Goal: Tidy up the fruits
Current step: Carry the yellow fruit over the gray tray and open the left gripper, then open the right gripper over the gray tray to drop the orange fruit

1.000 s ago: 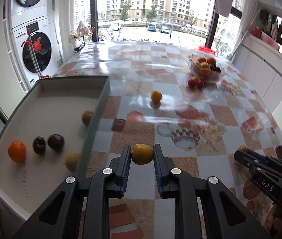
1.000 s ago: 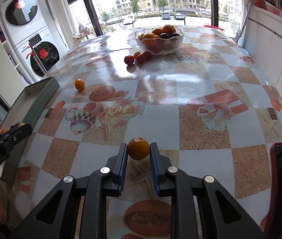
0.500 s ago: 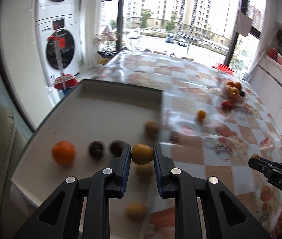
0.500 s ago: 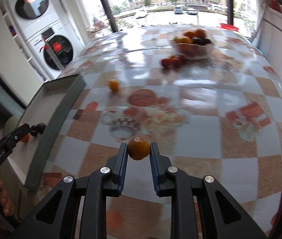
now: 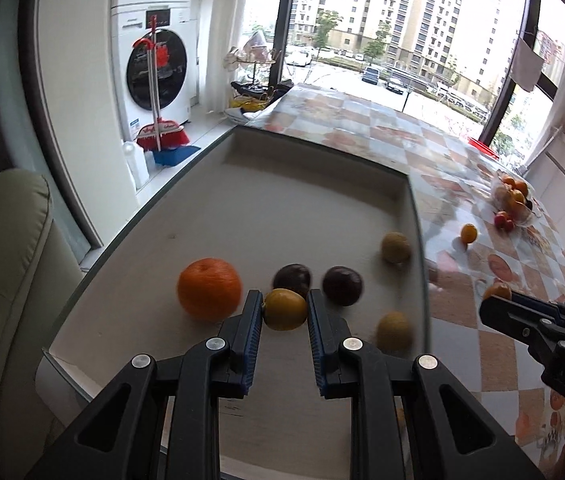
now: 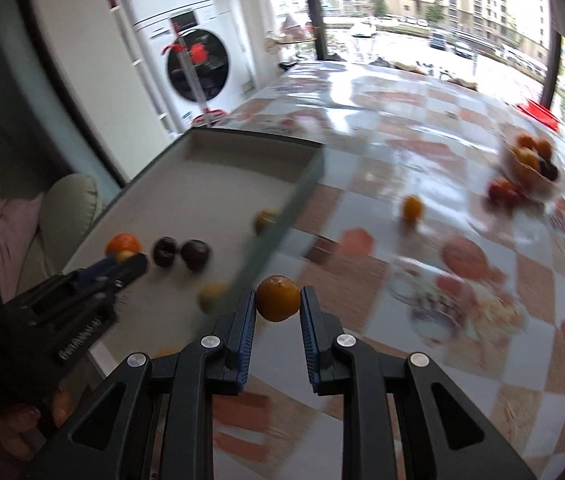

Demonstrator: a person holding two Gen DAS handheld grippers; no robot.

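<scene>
Yellow fruit (image 5: pixel 284 309) sat clenched in the left gripper (image 5: pixel 284 312) above the tray (image 5: pixel 314 184), just beside a dark plum (image 5: pixel 292 278). Only the right wrist view showed the right gripper (image 6: pixel 278 300) clamping an orange fruit (image 6: pixel 278 298) over the bench (image 6: pixel 422 152) beside the tray's rim.

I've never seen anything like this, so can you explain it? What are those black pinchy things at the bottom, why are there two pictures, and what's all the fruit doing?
Those are two-finger grippers that a person holds, one in each hand. Each carries a camera looking along its fingers, so you get two pictures.

The left gripper pinches a yellow fruit above a grey tray. In the tray lie an orange, two dark plums and two yellowish fruits.

The right gripper pinches a small orange fruit at the tray's edge. On the checked tablecloth sit a glass bowl of fruit, some red fruits and one loose orange fruit.
</scene>
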